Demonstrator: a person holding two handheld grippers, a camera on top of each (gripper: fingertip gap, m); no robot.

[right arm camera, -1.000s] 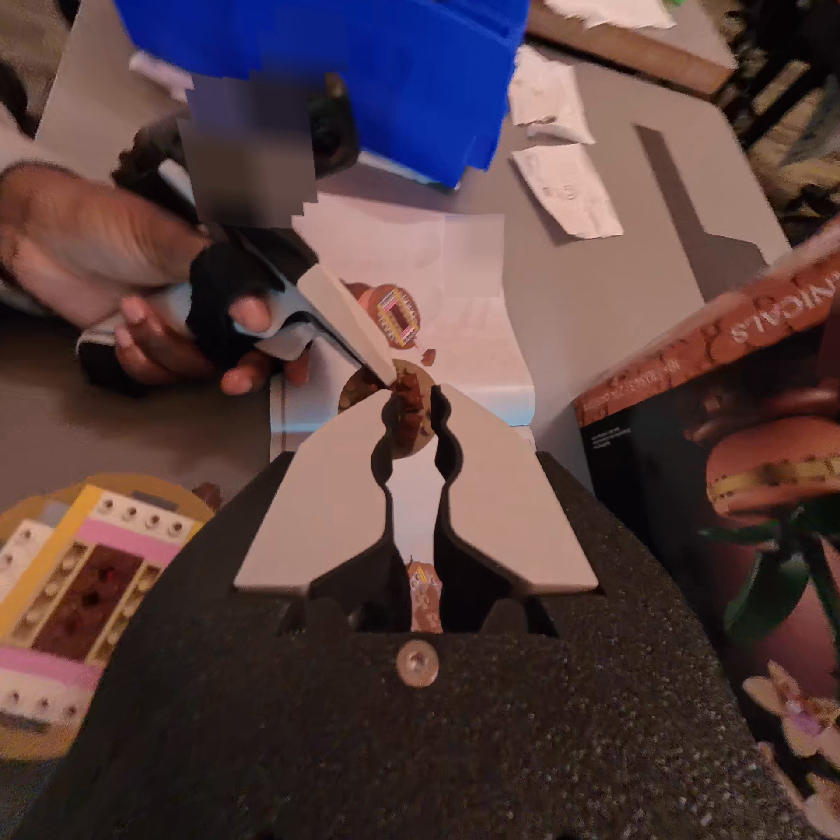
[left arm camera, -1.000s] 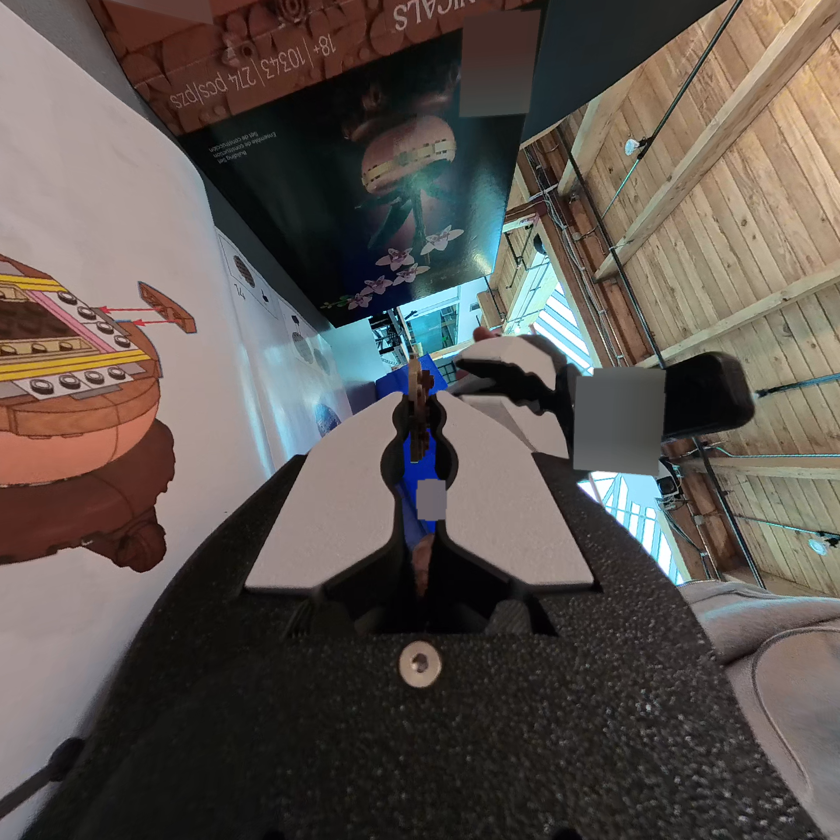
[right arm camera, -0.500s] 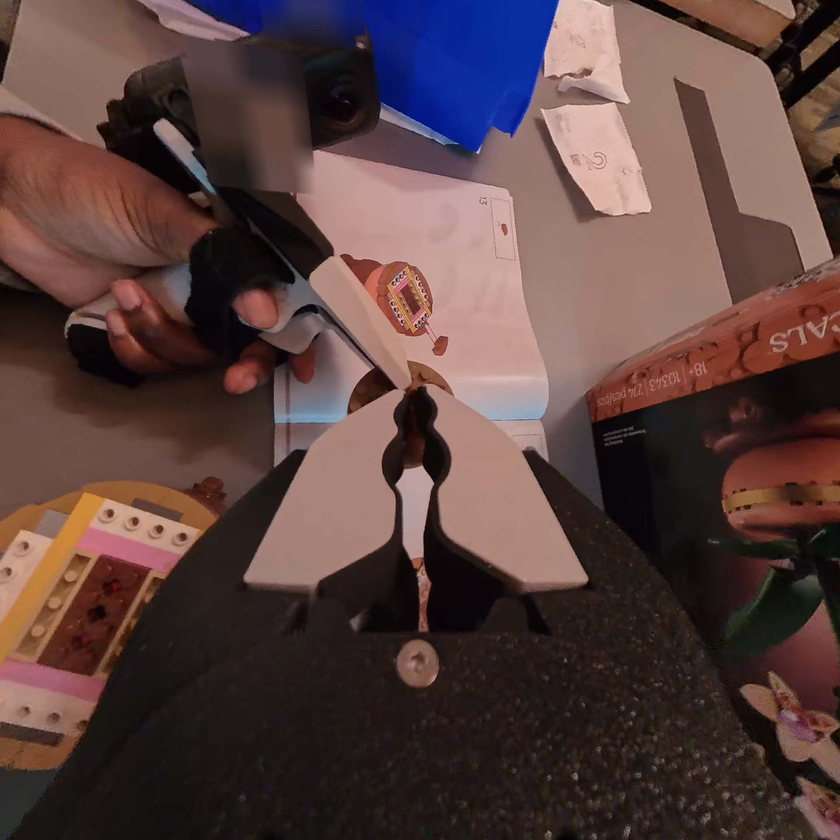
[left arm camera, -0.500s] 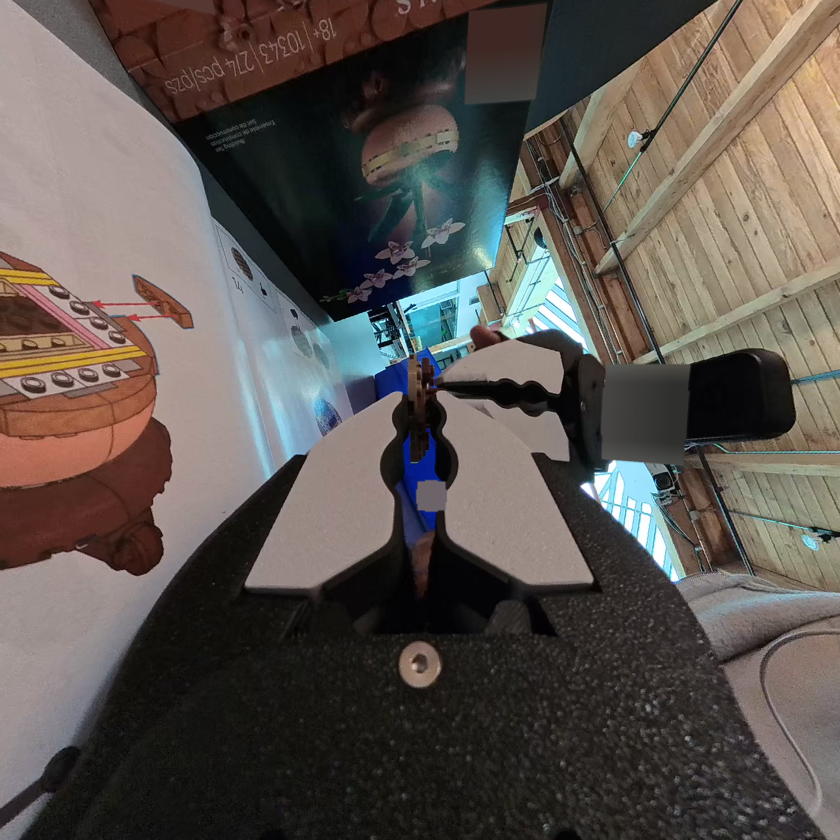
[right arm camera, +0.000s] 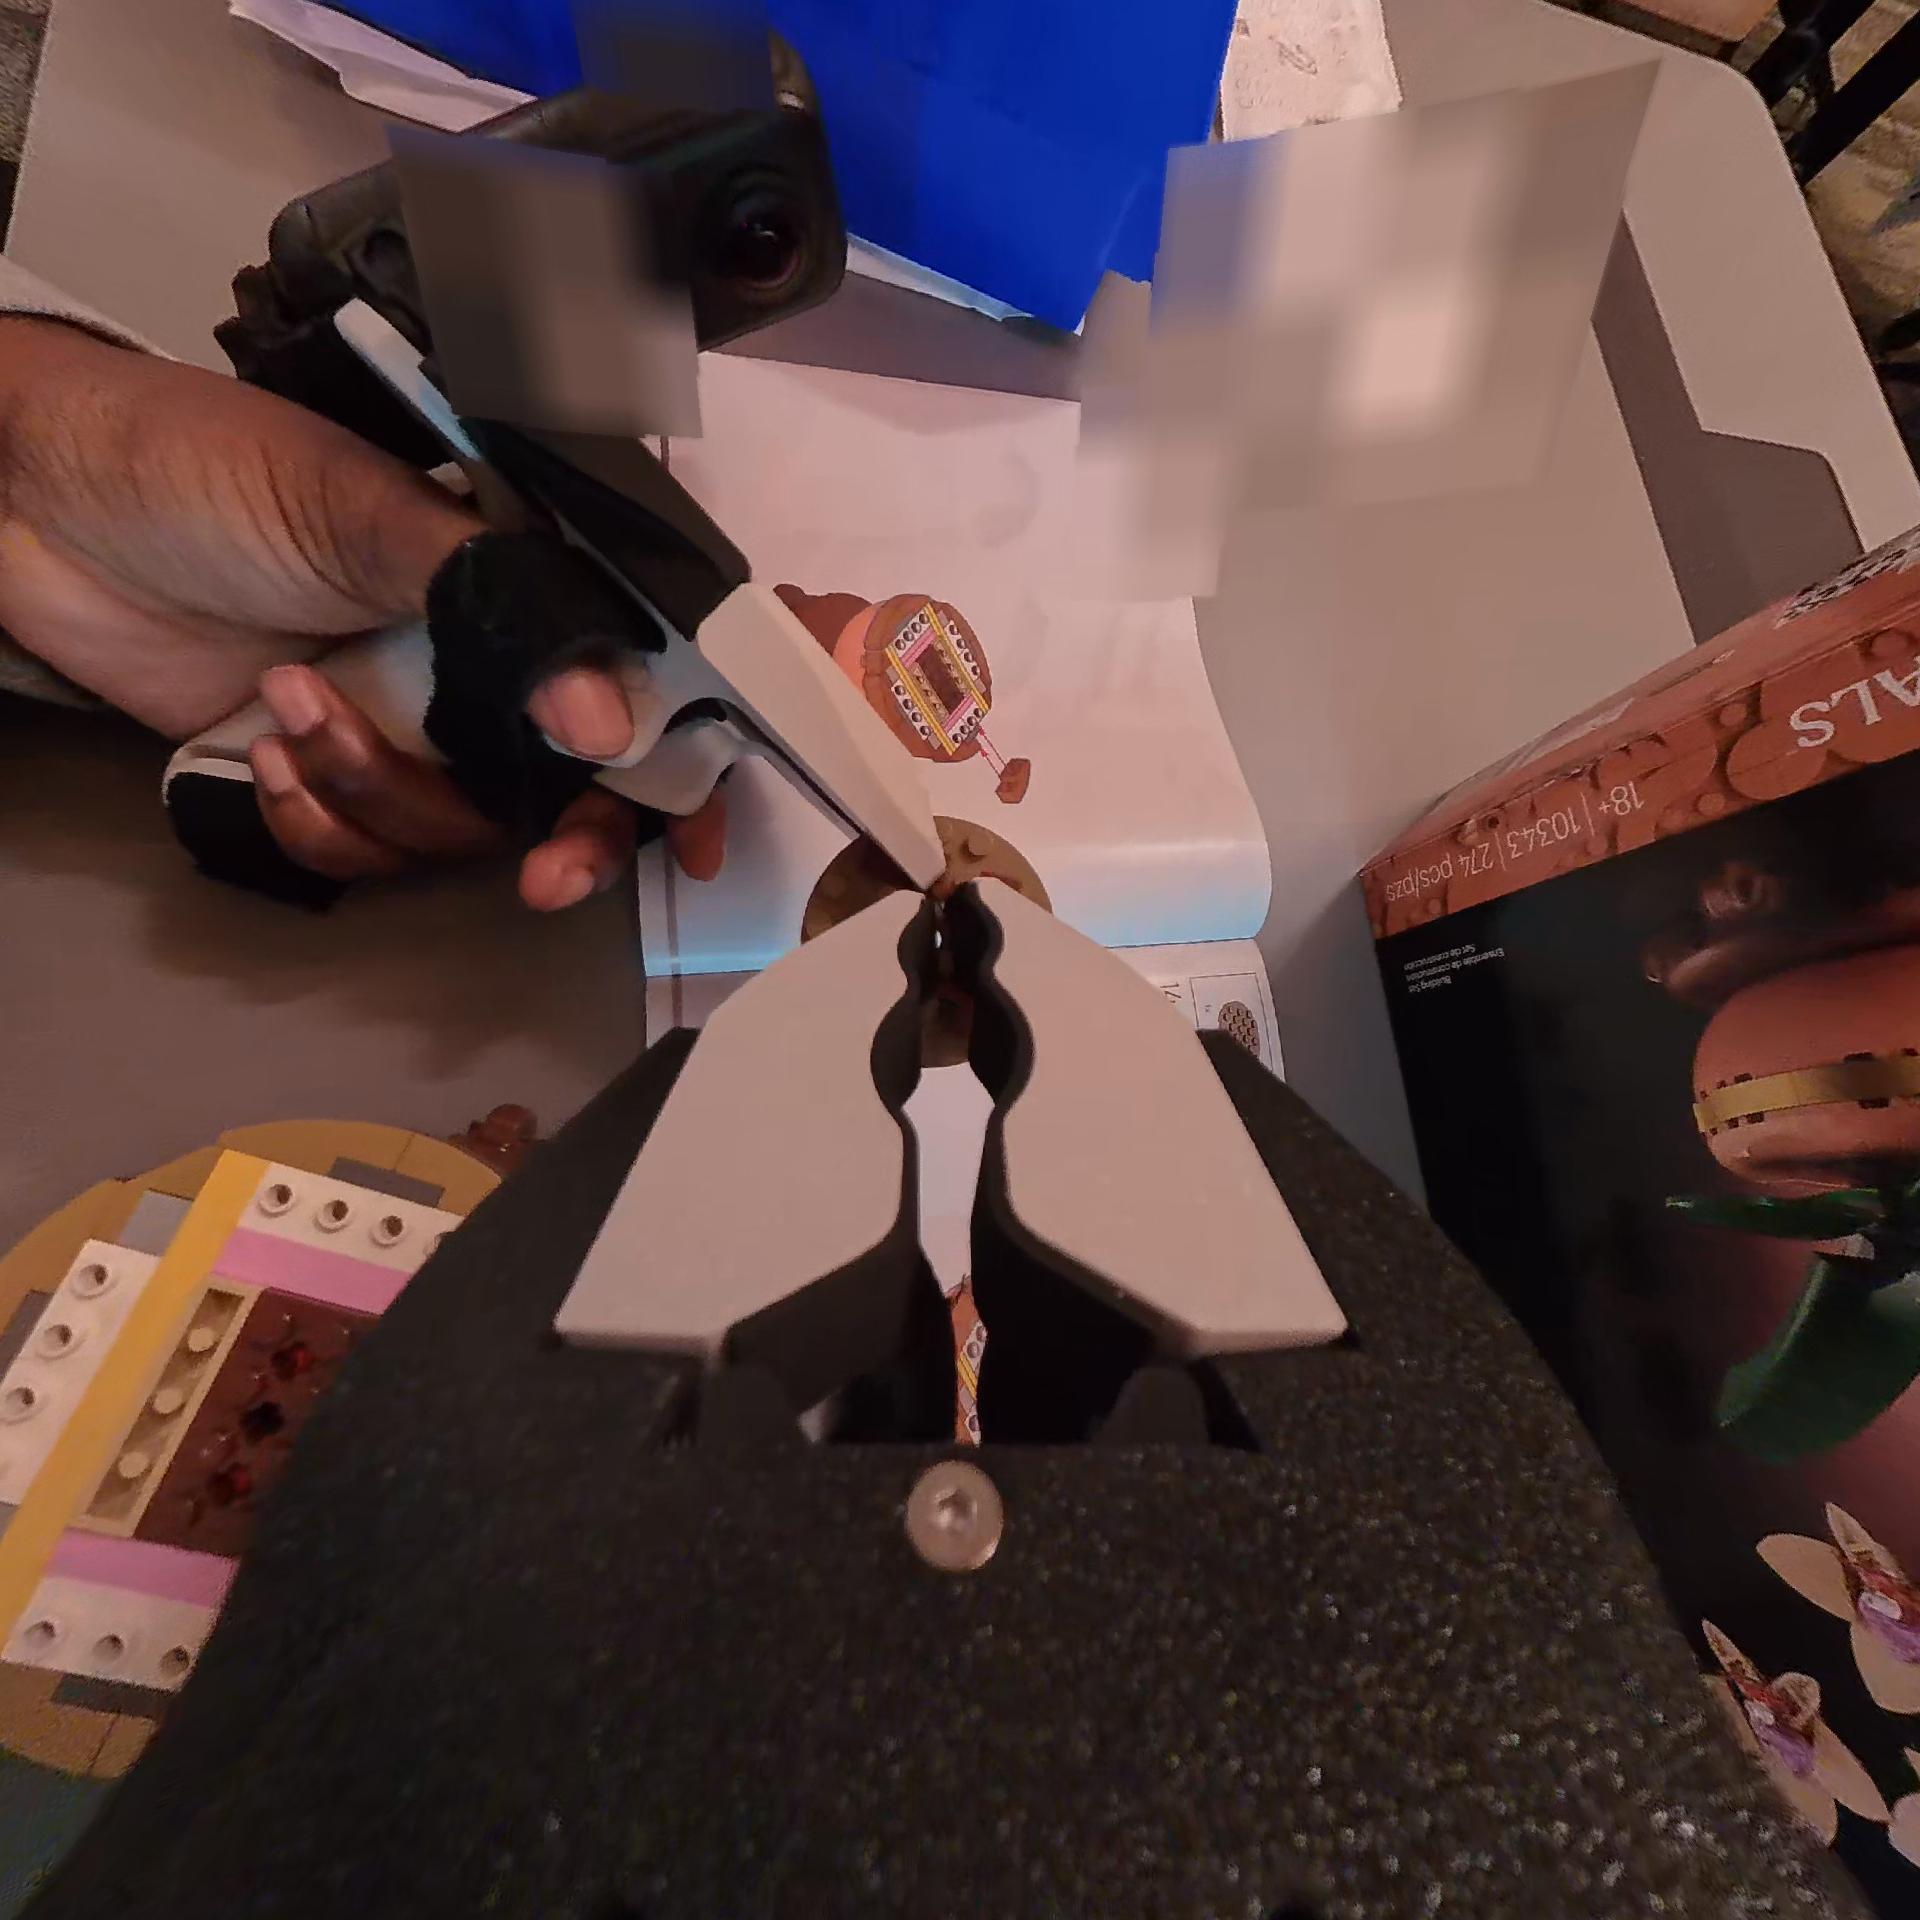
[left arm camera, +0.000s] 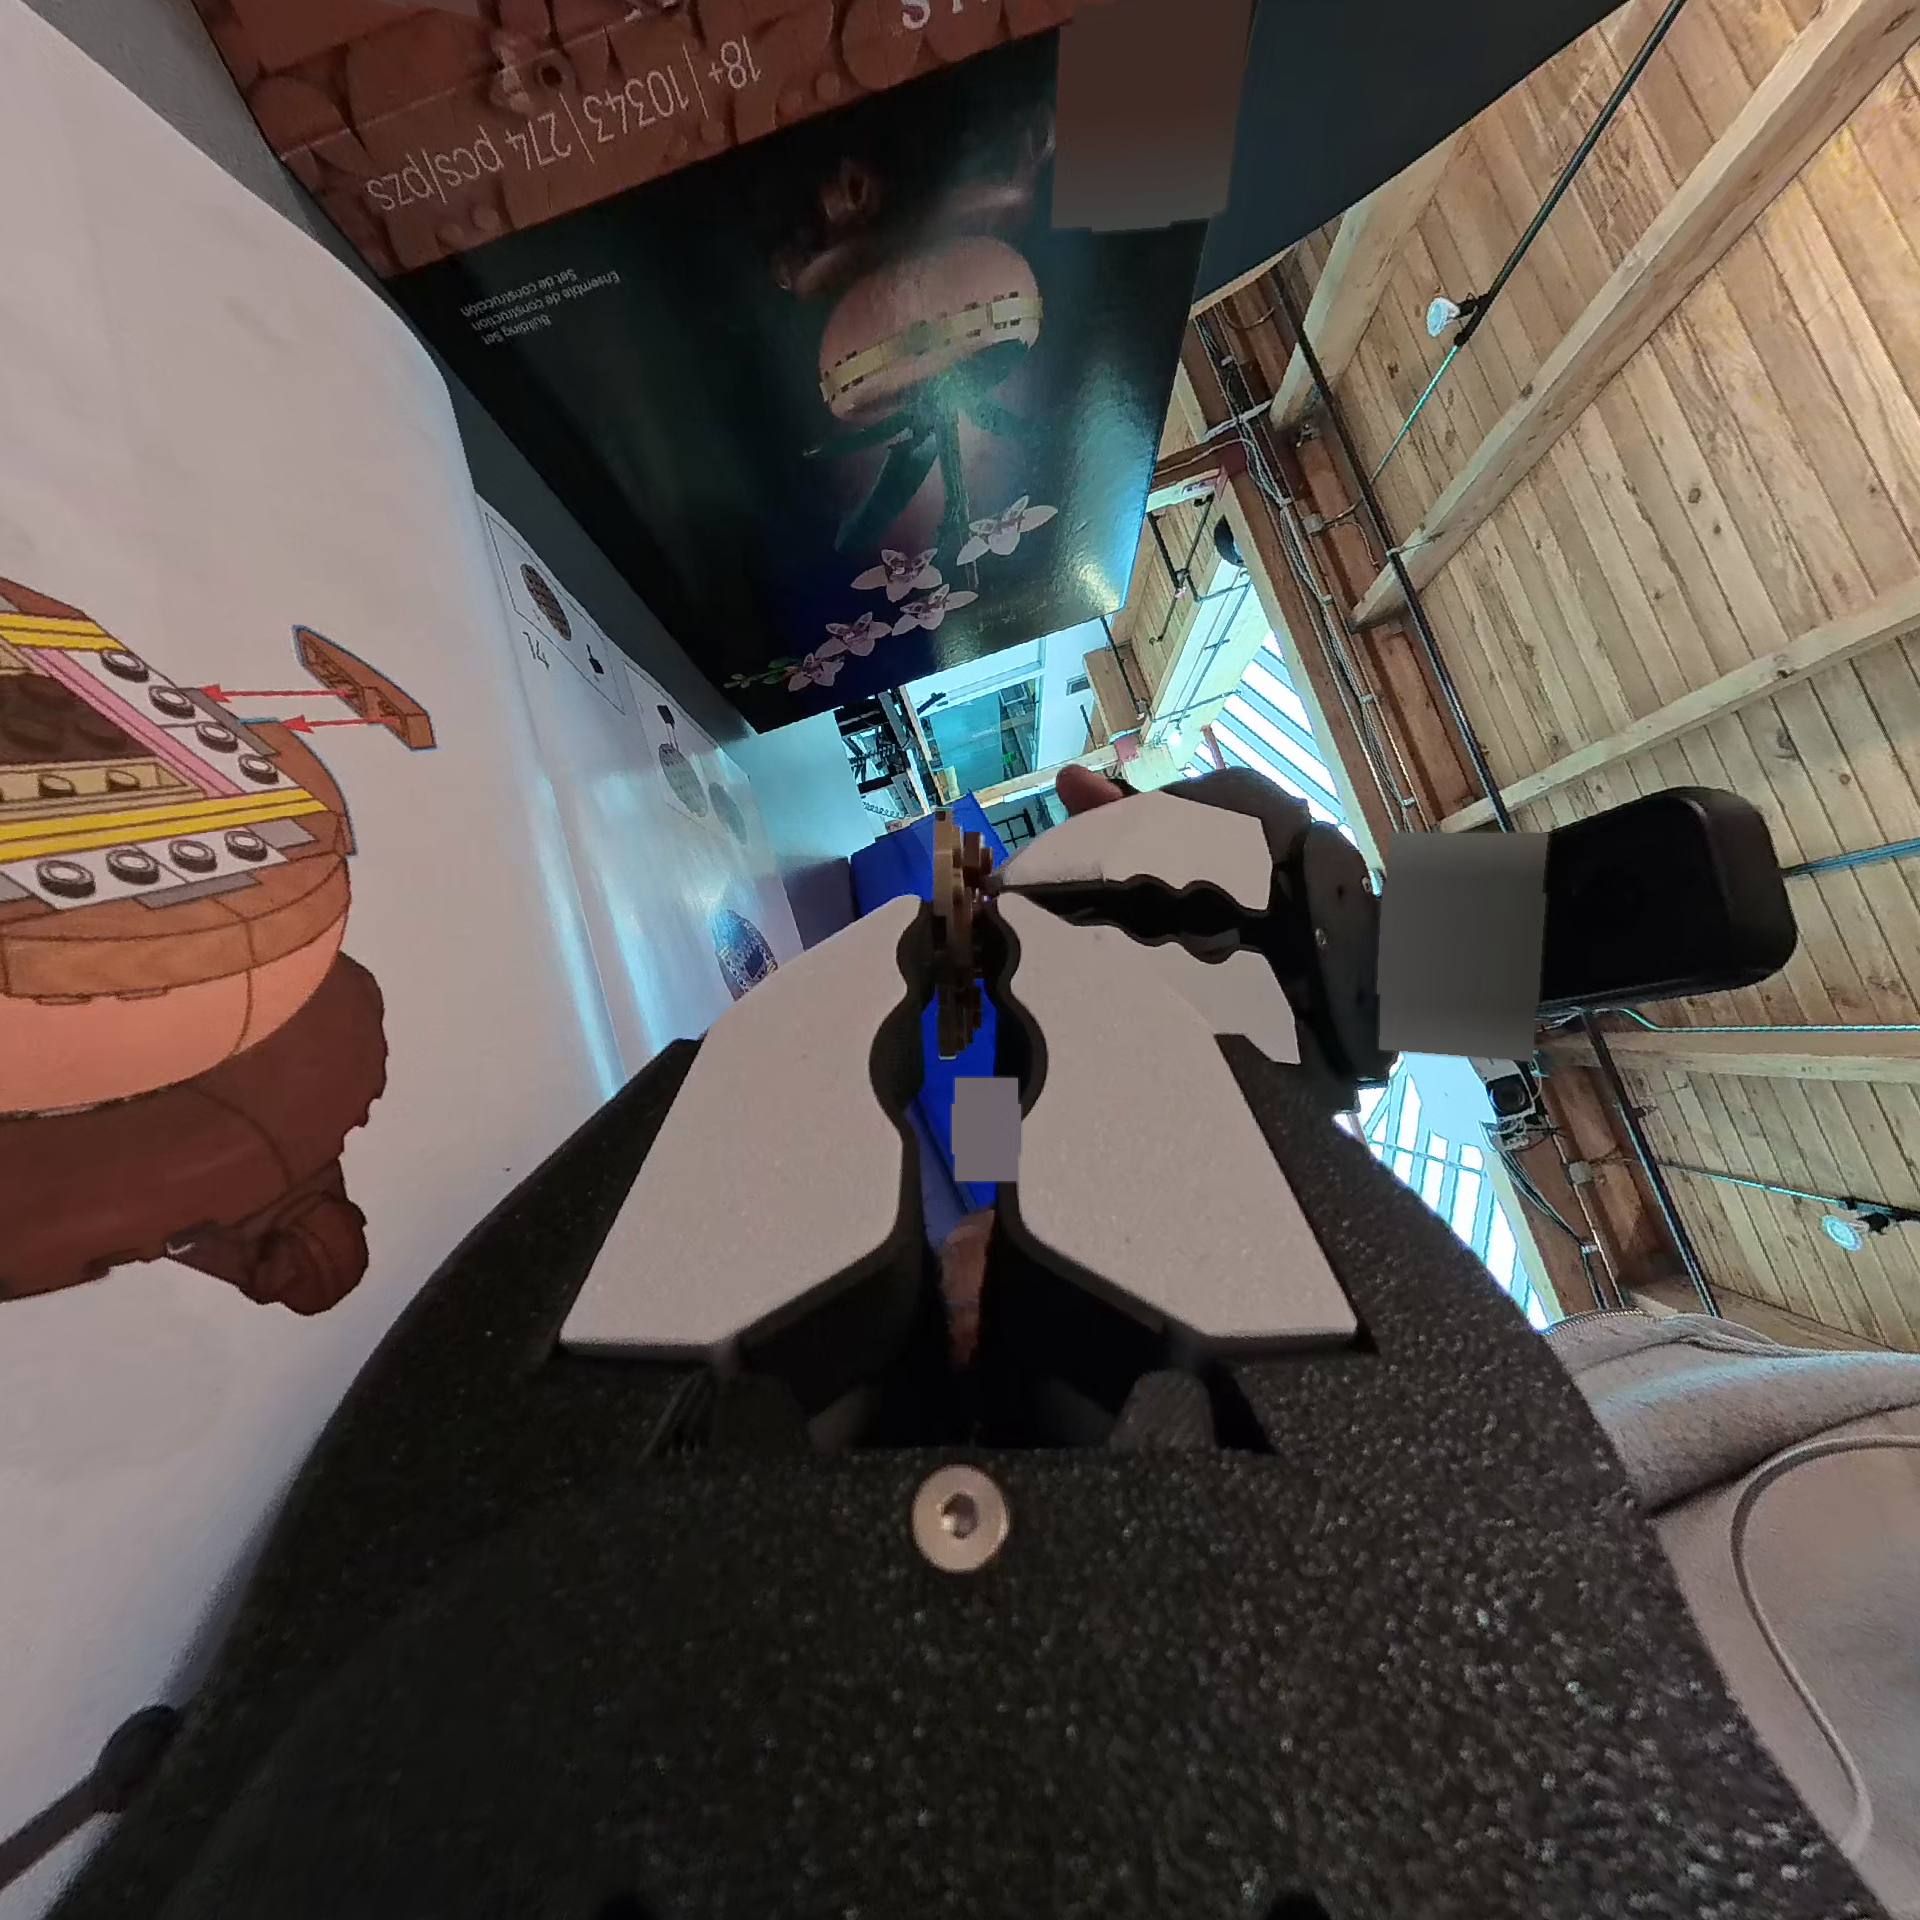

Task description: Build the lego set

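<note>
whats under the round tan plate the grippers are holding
The open instruction booklet lies on the grey table below the round tan plate. The page directly beneath is covered by the plate and gripper fingers.

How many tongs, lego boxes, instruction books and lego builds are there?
Tongs: 2, left tongs and right tongs
Lego box: 1
Instruction booklet: 1
Lego builds: 2, round tan plate and half-built pot
Total: 6
</note>
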